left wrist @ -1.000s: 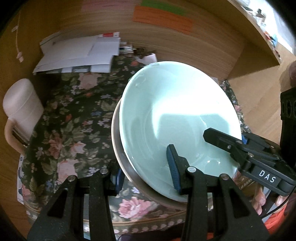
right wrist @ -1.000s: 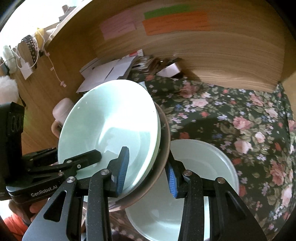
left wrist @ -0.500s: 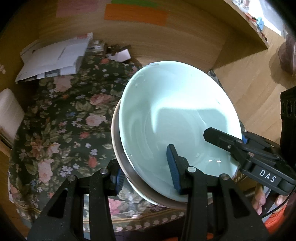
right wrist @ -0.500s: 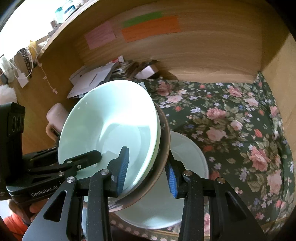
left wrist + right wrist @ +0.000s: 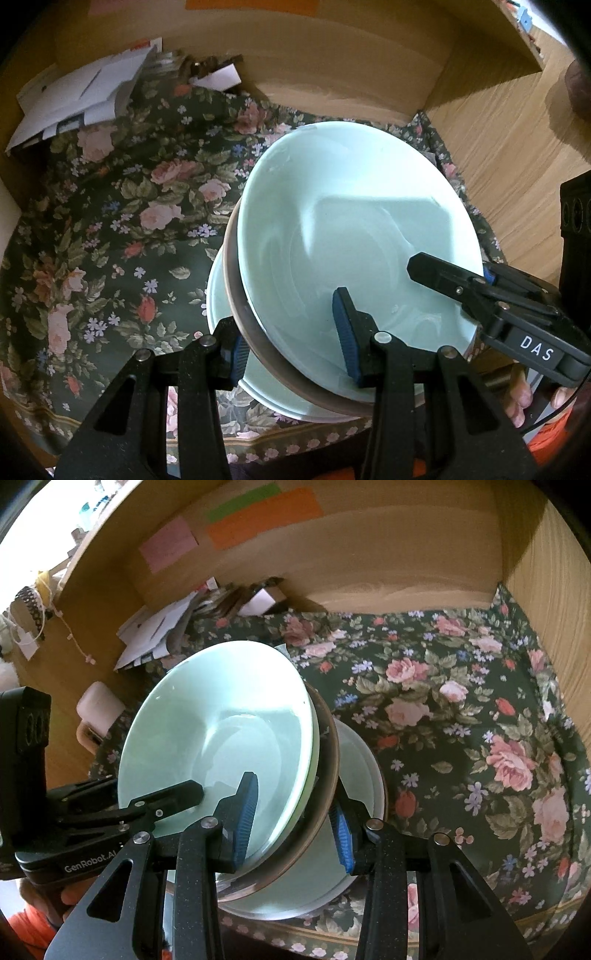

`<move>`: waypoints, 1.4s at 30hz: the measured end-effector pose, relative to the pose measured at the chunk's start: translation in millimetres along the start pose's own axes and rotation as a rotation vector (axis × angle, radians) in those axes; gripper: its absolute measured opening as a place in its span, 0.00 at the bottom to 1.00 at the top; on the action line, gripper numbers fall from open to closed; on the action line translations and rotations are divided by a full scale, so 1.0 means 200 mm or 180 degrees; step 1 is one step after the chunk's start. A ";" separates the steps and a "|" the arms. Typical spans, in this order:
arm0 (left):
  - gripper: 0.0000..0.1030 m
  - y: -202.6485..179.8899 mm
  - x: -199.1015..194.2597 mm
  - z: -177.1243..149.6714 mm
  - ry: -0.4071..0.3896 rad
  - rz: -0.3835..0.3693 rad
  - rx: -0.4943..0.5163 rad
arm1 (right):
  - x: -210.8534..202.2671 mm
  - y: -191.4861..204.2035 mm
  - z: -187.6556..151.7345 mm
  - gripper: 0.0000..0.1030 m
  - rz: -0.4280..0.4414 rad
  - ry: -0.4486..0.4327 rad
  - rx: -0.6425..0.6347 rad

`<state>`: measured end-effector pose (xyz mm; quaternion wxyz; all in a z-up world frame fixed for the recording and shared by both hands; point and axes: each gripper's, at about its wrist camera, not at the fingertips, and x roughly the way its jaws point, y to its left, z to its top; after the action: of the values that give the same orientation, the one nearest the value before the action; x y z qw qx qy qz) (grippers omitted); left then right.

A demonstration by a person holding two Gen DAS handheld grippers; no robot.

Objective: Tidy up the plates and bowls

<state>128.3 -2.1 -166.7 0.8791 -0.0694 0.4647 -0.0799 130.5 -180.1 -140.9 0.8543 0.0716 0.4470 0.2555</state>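
A pale green bowl (image 5: 351, 229) sits nested in a brown-rimmed bowl (image 5: 234, 295), and the two hang tilted as one stack. My left gripper (image 5: 291, 343) is shut on the stack's near rim, one blue pad inside the green bowl and the other under the brown one. My right gripper (image 5: 293, 823) is shut on the same stack at another part of the rim, in the same way. Each gripper shows in the other's view: the right gripper (image 5: 443, 280) and the left gripper (image 5: 177, 794). A pale plate (image 5: 364, 771) lies on the cloth right below the stack, its edge (image 5: 216, 295) peeking out.
A dark floral cloth (image 5: 110, 221) covers the shelf floor inside a wooden nook (image 5: 388, 565). Loose papers (image 5: 81, 96) lie at the back left, with coloured notes (image 5: 258, 513) on the back wall. A white cup-like thing (image 5: 98, 705) stands at the left. Fingers of a hand (image 5: 517, 398) show.
Both grippers have carried the bowl stack across the cloth and lower, so it now hangs over the pale plate. The grips have not changed.
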 end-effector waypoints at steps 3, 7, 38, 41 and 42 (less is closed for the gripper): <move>0.41 0.02 0.04 0.01 0.0053 0.0014 -0.0018 | 0.03 -0.02 0.00 0.34 0.0026 0.0055 0.0040; 0.41 0.02 0.09 0.02 0.0116 0.0052 -0.0023 | 0.07 -0.05 0.00 0.34 0.0046 0.0120 0.0078; 0.58 -0.11 -0.67 -0.03 -0.1542 0.0332 0.0181 | -0.58 0.19 0.04 0.40 -0.0058 -0.1175 -0.0436; 0.66 -0.15 -0.78 -0.06 -0.1842 0.0404 0.0227 | -0.66 0.24 0.02 0.48 -0.0034 -0.1388 -0.0522; 0.70 -0.16 -0.81 -0.08 -0.1924 0.0414 0.0235 | -0.69 0.25 0.01 0.52 -0.0024 -0.1446 -0.0550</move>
<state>23.4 -0.7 -38.6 0.9827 -0.0281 0.1825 -0.0161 48.3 -205.0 -21.8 0.9368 0.0521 0.2201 0.2669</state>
